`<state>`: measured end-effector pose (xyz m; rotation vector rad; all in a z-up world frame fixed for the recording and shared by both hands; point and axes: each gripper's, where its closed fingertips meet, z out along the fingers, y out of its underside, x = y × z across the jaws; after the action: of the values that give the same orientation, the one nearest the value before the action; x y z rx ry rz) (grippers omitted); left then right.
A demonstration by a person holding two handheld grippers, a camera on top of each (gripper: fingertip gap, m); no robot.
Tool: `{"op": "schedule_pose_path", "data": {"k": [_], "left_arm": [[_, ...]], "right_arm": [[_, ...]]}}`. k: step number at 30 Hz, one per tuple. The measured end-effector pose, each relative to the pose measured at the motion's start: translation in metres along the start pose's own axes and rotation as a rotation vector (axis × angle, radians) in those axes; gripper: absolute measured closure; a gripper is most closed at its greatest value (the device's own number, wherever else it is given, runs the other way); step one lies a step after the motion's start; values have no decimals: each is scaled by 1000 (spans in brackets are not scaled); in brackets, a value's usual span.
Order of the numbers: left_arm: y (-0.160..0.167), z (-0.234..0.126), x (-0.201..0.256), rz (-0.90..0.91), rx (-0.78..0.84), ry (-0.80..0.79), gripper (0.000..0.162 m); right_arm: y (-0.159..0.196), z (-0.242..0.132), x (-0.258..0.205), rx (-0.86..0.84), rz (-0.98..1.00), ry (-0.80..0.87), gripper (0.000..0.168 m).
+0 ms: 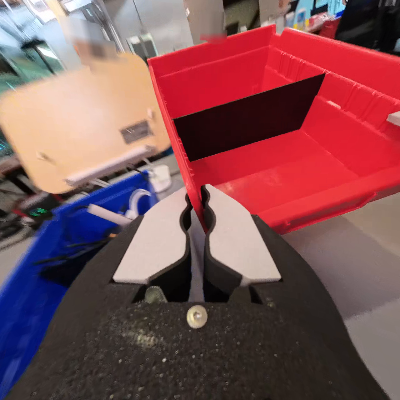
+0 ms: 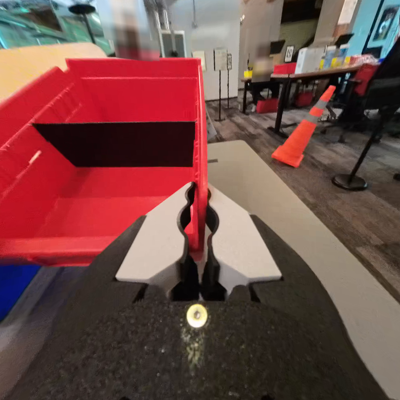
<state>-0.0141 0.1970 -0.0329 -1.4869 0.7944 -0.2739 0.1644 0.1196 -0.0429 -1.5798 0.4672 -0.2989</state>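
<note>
A red plastic bin (image 1: 281,173) with a black divider (image 1: 244,116) across its middle is held tilted above a grey table (image 1: 346,270). My left gripper (image 1: 196,192) is shut on the bin's left side wall near its front corner. My right gripper (image 2: 200,190) is shut on the bin's right side wall (image 2: 201,151). The bin (image 2: 97,205) looks empty in both views, with the same divider (image 2: 121,142) showing. The far compartment's floor is hidden behind the divider.
A blue bin (image 1: 65,249) holding white parts and black cables sits at the left, below the red bin. A tan table (image 1: 75,129) lies behind it. On the right, an orange traffic cone (image 2: 303,129), a black stand base (image 2: 349,181) and desks stand on the floor. The left gripper's tips are roughly 20 cm from the right gripper's.
</note>
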Motion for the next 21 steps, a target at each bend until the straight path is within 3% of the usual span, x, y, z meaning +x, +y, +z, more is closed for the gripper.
{"op": "schedule_pose_path", "data": {"k": [4, 9, 14, 18, 21], "left_arm": [[31, 28, 47, -88, -130, 89, 156], [64, 32, 60, -161, -219, 92, 155], [74, 30, 55, -206, -241, 51, 156], [76, 24, 60, -154, -278, 143, 153], [72, -3, 58, -63, -273, 224, 147]], "right_arm": [[31, 10, 44, -180, -68, 50, 165], [67, 20, 51, -357, -196, -10, 163], [79, 25, 44, -386, -159, -54, 163], [80, 24, 46, -381, -182, -7, 161], [80, 25, 46, -370, -175, -5, 161]]}}
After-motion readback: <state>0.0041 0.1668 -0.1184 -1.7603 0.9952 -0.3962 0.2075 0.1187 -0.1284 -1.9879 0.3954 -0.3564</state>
